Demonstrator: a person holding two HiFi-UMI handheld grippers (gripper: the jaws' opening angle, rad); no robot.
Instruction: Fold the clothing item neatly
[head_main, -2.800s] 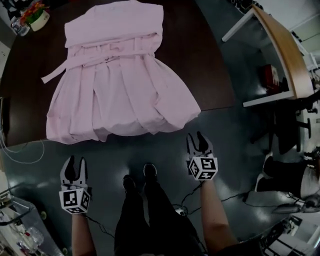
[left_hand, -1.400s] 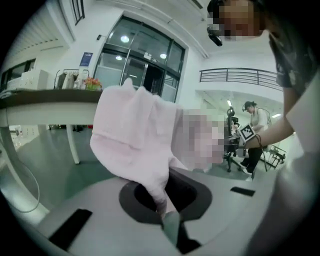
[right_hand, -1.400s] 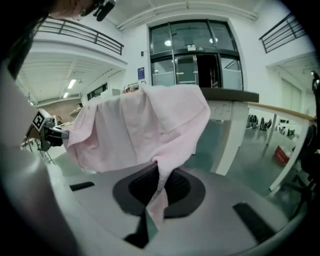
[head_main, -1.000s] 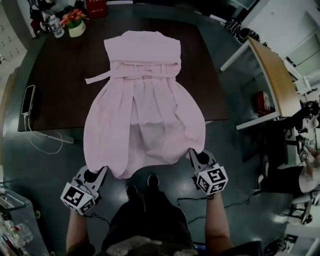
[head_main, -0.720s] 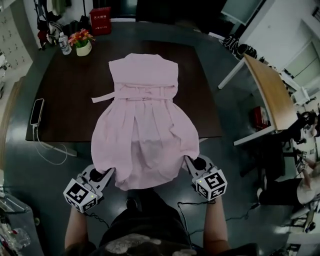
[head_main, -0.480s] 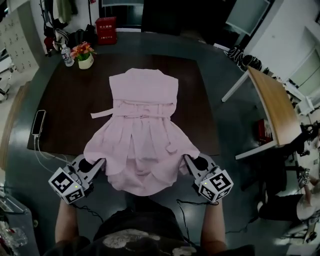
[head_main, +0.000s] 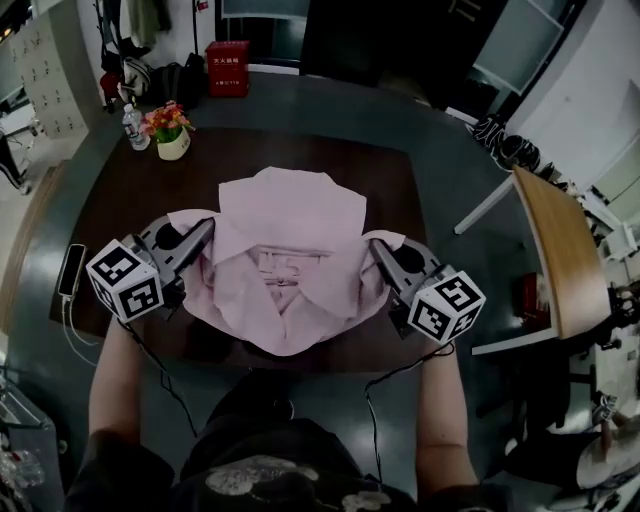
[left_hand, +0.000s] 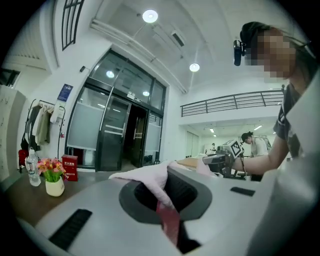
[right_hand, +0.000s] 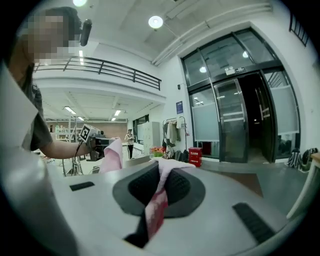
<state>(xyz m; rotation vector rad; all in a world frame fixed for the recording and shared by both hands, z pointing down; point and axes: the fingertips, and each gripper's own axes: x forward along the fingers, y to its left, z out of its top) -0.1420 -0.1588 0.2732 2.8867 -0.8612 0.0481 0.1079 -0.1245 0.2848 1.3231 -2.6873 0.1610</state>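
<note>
A person bends over a dark brown wooden counter (head_main: 400, 185) with a pale pink cloth dress (head_main: 290, 210) spread across its middle, the bodice lying flat toward the far side. The skirt is doubled up and held off the surface at its two corners. The left claw (head_main: 203, 231) is clenched on a pinch of pink cloth at one side of the skirt. The right claw (head_main: 379, 246) is clamped on the matching pinch at the other side, and each gripper view shows fabric nipped tight between closed jaws. A loose curve of cloth sags between the claws toward the counter's near edge. The step in hand appears to be the first fold, bringing the hem over toward the neckline. The next move likely calls for both claws to travel on together, level with each other. They would then lay the hem corners down square over the shoulders before letting go, so the skirt does not bunch over the waist tie. A white pot of flowers (head_main: 172, 137) and a clear water bottle (head_main: 131, 128) stand at the far left corner, well apart from the dress.
</note>
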